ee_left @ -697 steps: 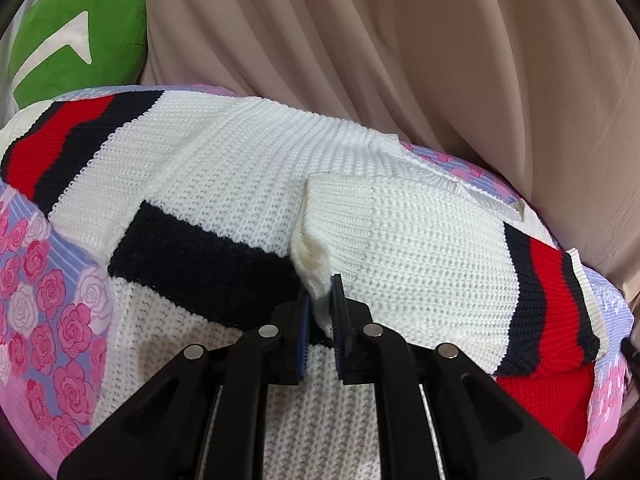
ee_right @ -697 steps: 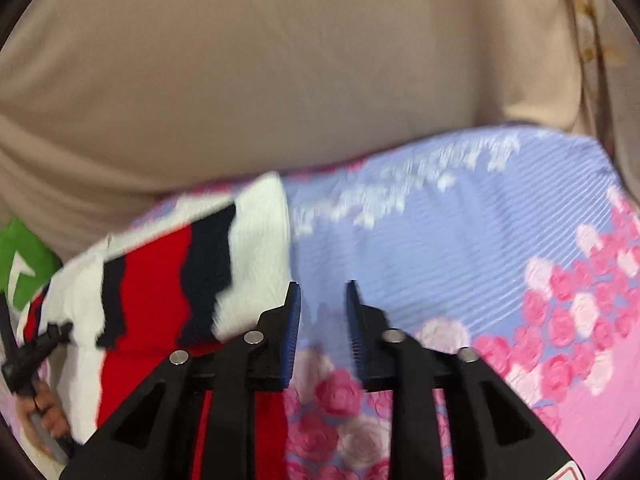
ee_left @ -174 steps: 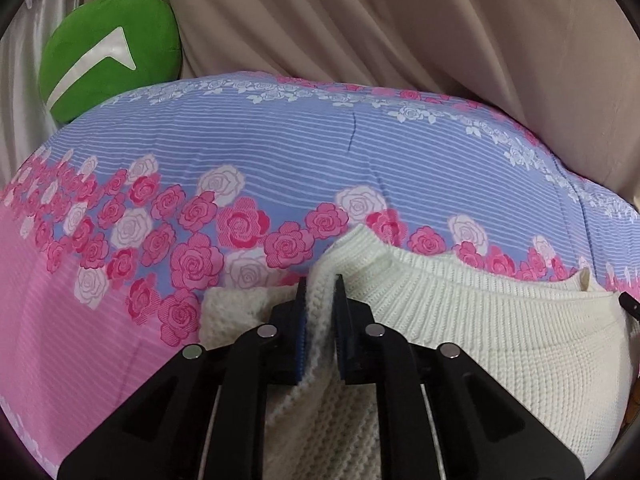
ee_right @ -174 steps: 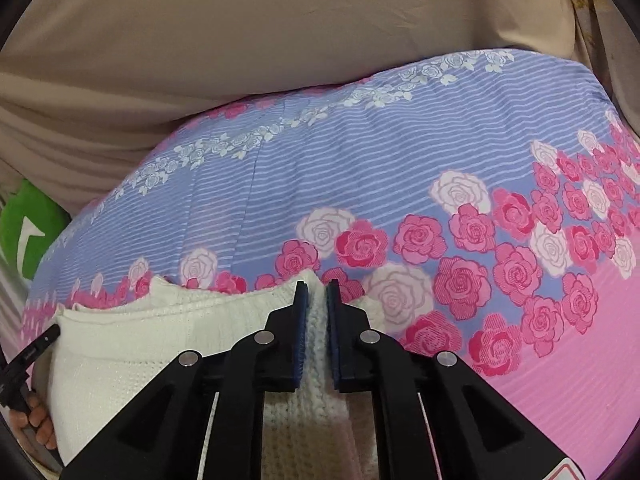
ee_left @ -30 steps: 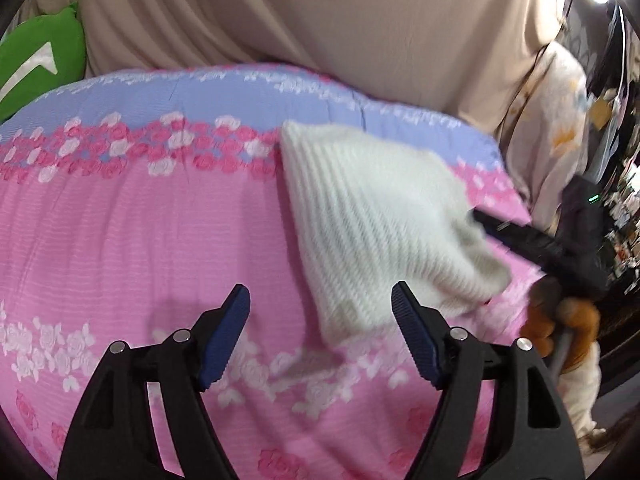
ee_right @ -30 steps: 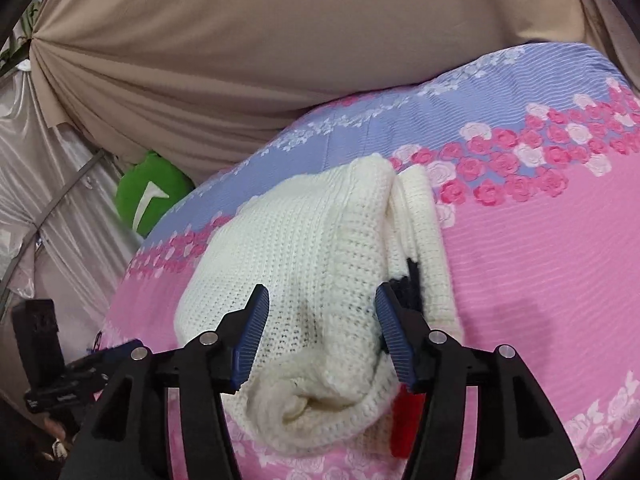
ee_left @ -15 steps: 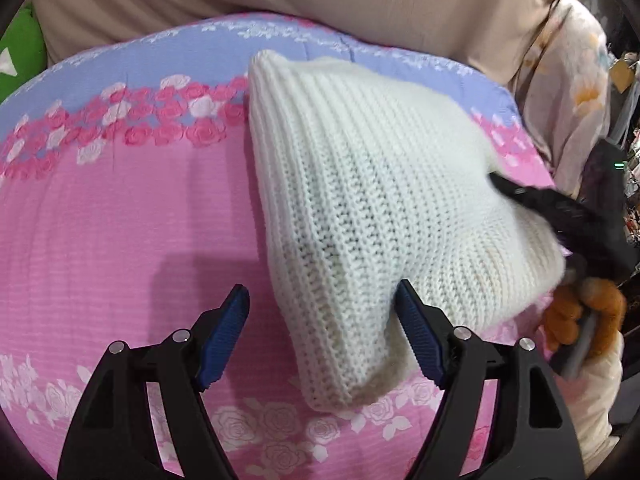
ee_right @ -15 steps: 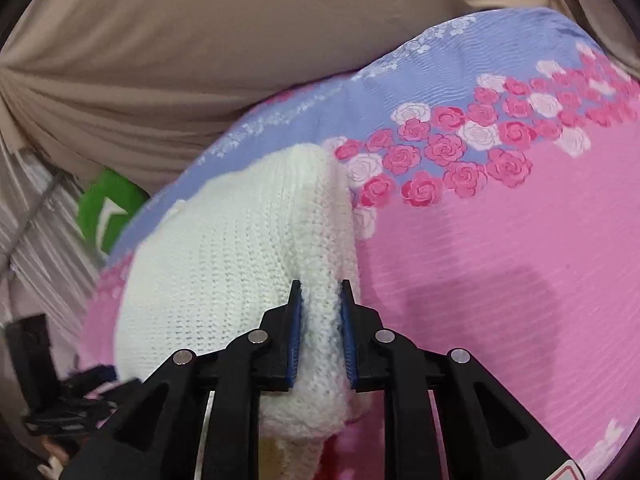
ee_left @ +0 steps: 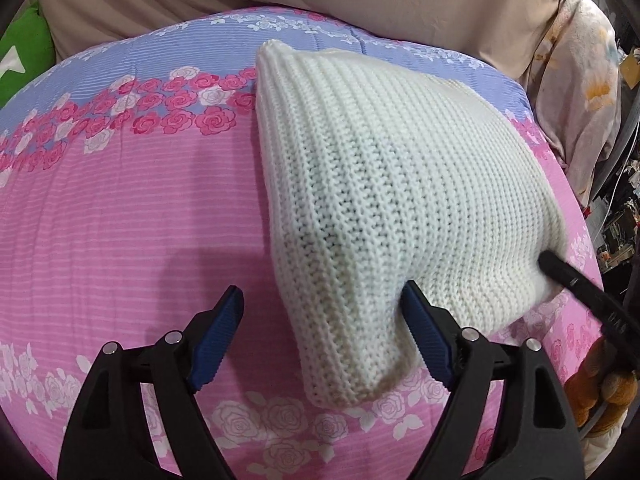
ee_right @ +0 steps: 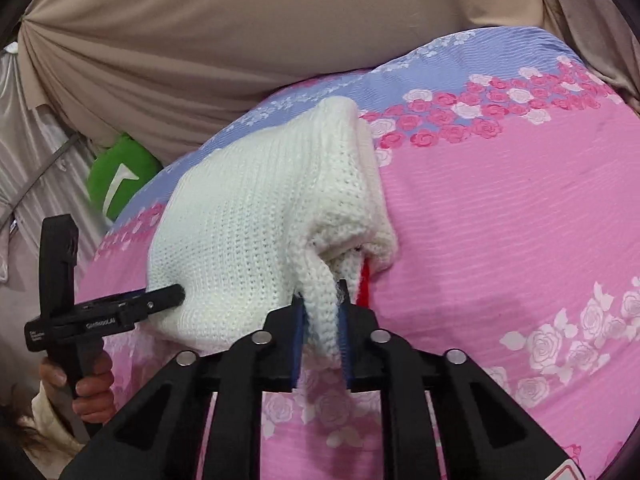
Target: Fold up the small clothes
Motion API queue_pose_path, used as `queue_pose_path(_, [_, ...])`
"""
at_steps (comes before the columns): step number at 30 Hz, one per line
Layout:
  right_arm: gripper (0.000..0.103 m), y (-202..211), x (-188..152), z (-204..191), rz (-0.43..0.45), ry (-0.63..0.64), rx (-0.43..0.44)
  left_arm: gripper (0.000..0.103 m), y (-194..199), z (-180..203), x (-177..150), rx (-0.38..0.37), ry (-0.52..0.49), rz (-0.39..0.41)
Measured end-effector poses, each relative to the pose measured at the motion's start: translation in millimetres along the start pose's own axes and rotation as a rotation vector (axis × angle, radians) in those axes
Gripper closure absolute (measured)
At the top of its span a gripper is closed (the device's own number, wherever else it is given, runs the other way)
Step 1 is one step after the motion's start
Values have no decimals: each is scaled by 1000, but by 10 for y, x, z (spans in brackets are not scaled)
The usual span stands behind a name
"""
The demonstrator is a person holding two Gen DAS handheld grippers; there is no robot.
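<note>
The folded white knit sweater (ee_left: pixel 392 184) lies as a thick bundle on the pink floral bedspread (ee_left: pixel 120 208). My left gripper (ee_left: pixel 324 332) is open, its blue pads on either side of the bundle's near left corner. My right gripper (ee_right: pixel 320 332) is shut on the sweater's (ee_right: pixel 256 232) near right edge, where a sliver of red knit (ee_right: pixel 364 284) shows under the white layers. The right gripper's finger shows in the left wrist view (ee_left: pixel 576 284), and the left gripper shows in the right wrist view (ee_right: pixel 108 312).
A beige curtain (ee_right: pixel 240 40) hangs behind the bed. A green cushion (ee_right: pixel 116 176) sits at the bed's far left corner. Patterned fabric (ee_left: pixel 580 92) hangs off the bed's right side, with cluttered shelves (ee_left: pixel 624 216) beyond.
My left gripper has moved in, so the sweater's corner now sits between its open pads. My right gripper, open a second ago, has closed on the sweater's edge and holds it.
</note>
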State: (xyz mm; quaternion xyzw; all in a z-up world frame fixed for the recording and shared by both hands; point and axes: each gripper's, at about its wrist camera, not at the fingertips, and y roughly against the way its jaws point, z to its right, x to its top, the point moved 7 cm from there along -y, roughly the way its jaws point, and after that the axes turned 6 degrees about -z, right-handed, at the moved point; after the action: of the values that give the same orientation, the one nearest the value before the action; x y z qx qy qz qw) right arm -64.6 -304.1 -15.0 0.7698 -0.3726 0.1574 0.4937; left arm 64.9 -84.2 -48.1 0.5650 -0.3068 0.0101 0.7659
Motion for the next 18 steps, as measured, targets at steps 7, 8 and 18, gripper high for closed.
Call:
queue_pose_path(7, [94,174,-15,-172,25,74,-11,25,50,40,-8,68,-25,23])
queue_pose_path(8, [94,29,-102,-36,-22,48,-52,24,45,36,-10,67,-25,21])
queue_pose_path(18, [74,167,-141,96,-28,5,-28,22,25,48,-11,72,-20,16])
